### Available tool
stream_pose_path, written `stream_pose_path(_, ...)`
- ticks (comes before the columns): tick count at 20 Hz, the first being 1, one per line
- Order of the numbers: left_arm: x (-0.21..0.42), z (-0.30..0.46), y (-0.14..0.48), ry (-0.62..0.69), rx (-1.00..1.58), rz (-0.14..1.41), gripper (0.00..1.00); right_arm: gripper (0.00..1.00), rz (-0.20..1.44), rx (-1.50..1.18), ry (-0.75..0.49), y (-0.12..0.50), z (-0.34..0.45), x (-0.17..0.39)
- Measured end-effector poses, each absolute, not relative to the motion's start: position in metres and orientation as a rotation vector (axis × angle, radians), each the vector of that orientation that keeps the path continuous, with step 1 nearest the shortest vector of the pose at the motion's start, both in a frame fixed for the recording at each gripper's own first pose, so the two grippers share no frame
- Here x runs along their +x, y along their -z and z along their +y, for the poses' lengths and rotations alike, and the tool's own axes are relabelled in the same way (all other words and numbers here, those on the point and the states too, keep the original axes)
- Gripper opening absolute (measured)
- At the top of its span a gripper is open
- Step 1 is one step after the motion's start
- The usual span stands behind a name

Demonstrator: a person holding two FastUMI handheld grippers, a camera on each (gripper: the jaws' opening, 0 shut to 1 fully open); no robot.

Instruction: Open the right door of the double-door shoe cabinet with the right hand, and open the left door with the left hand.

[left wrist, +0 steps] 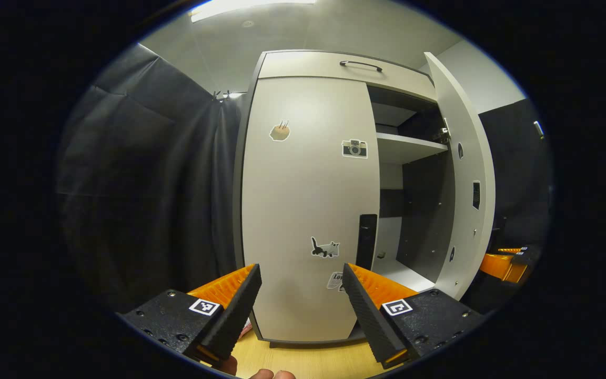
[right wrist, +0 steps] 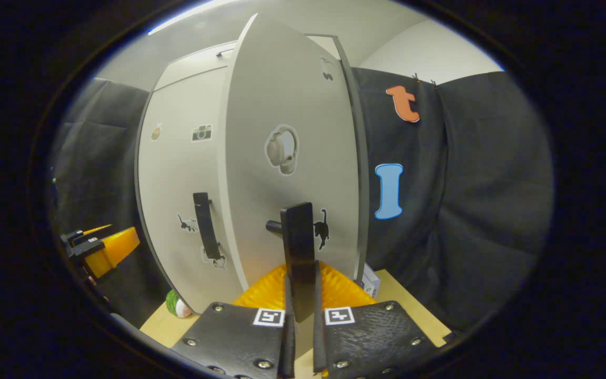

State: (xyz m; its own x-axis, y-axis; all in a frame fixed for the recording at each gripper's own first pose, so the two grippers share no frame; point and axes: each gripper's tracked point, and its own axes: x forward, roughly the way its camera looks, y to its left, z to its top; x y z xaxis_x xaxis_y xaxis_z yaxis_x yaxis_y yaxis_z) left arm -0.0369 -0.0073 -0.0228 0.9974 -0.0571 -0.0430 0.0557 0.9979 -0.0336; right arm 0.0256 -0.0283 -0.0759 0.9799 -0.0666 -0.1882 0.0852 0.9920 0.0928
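Note:
The grey shoe cabinet stands on a wooden surface. Its right door (left wrist: 461, 173) hangs swung outward, baring the shelves (left wrist: 405, 147) inside. In the right gripper view my right gripper (right wrist: 300, 287) is shut on that door's black vertical handle (right wrist: 298, 247), with the door panel (right wrist: 287, 152) just behind. The left door (left wrist: 308, 210) is closed flat, stickers on its face, and its black handle (left wrist: 367, 239) sits at its right edge. My left gripper (left wrist: 301, 276) is open in front of the left door's lower part, apart from the handle. The left door's handle (right wrist: 205, 223) also appears in the right gripper view.
Black cloth hangs on both sides of the cabinet. A top drawer with a bar handle (left wrist: 361, 64) sits above the doors. A small green ball (right wrist: 175, 305) lies at the cabinet's foot. A small box (right wrist: 370, 281) rests beside the open door. Fingertips (left wrist: 261, 373) show at the bottom edge.

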Motion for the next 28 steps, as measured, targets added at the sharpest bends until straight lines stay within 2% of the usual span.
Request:
stream_pose_path(13,-0.024,-0.024,0.029,0.119,-0.035,0.055,0.96,0.13,0.168,0.081,0.277,0.076,-0.065,0.011)
stream_pose_path(28,-0.006,-0.059,0.036,0.177,-0.049,0.069,0.96,0.13,0.164,0.073,0.358,0.079,-0.098,0.003)
